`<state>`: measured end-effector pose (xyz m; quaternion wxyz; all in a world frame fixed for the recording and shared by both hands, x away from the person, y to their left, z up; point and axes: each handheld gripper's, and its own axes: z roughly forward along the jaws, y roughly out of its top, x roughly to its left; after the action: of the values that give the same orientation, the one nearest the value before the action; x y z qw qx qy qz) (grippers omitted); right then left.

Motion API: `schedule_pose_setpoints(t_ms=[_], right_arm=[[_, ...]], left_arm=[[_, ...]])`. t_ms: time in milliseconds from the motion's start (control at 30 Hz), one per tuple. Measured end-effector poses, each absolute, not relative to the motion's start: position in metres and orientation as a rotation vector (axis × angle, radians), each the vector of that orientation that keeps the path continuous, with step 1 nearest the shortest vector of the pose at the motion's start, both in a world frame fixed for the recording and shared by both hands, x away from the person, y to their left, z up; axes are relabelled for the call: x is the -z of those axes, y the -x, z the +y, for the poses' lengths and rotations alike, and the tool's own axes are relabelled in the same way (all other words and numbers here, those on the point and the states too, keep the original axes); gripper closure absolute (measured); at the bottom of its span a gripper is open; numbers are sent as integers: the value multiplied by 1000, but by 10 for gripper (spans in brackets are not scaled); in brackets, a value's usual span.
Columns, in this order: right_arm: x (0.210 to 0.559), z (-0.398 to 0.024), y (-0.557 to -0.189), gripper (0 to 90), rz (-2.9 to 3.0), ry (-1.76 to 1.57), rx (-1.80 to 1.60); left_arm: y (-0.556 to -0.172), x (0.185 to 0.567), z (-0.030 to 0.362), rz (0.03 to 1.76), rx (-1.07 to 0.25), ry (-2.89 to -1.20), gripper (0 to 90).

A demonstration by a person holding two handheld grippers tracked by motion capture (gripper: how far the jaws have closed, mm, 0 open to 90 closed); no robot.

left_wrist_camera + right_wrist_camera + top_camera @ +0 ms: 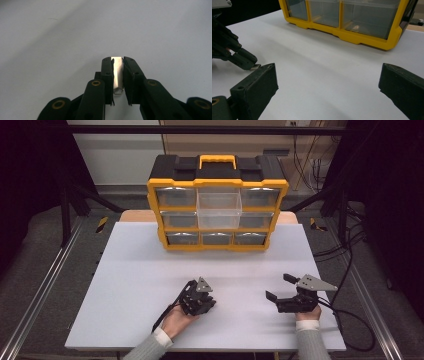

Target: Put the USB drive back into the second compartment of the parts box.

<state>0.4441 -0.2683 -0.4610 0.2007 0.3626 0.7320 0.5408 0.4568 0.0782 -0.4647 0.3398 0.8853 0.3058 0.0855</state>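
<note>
Bench (pixel 135 285): white top, carries a yellow-and-black drawer organiser (pixel 217 202) at the far centre, carry handle up top, clear drawers in three rows. Middle drawer (pixel 218 209) of top row is pulled out toward the person; the others sit flush. Left tongs (pixel 200 301) are held in the person's left hand (pixel 176 320) near the front of the bench, left of centre, tipped down toward the surface. Left gripper view: jaws drawn together and clamped on a small flat metal piece (pixel 117 72), silvery, upright between the pads, its lower end cut to a point; white bench top beyond. Right gripper view confirms: the metal piece pokes out past the left tongs' tip, just above or on the bench, can't tell which. Right tongs (pixel 280 287) are at front right, held in the person's right hand (pixel 307 312), pointing left toward the other gripper, well apart from it. Jaws are spread wide, nothing between them, as seen in both the high view and the right gripper view. Grey sleeves at both wrists. Cables trail off each gripper toward the bench's front edge and right side. Organiser's bottom drawers face the right tongs across bare bench.
</note>
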Motion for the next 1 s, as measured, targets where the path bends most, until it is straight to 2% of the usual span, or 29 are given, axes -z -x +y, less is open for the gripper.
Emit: schedule_pose_setpoints(t_ms=[1000], right_arm=[[461,-269,-445,25,2049,-1016,-1515]], left_arm=[[-458,433,108,823,-235,-2183,787]])
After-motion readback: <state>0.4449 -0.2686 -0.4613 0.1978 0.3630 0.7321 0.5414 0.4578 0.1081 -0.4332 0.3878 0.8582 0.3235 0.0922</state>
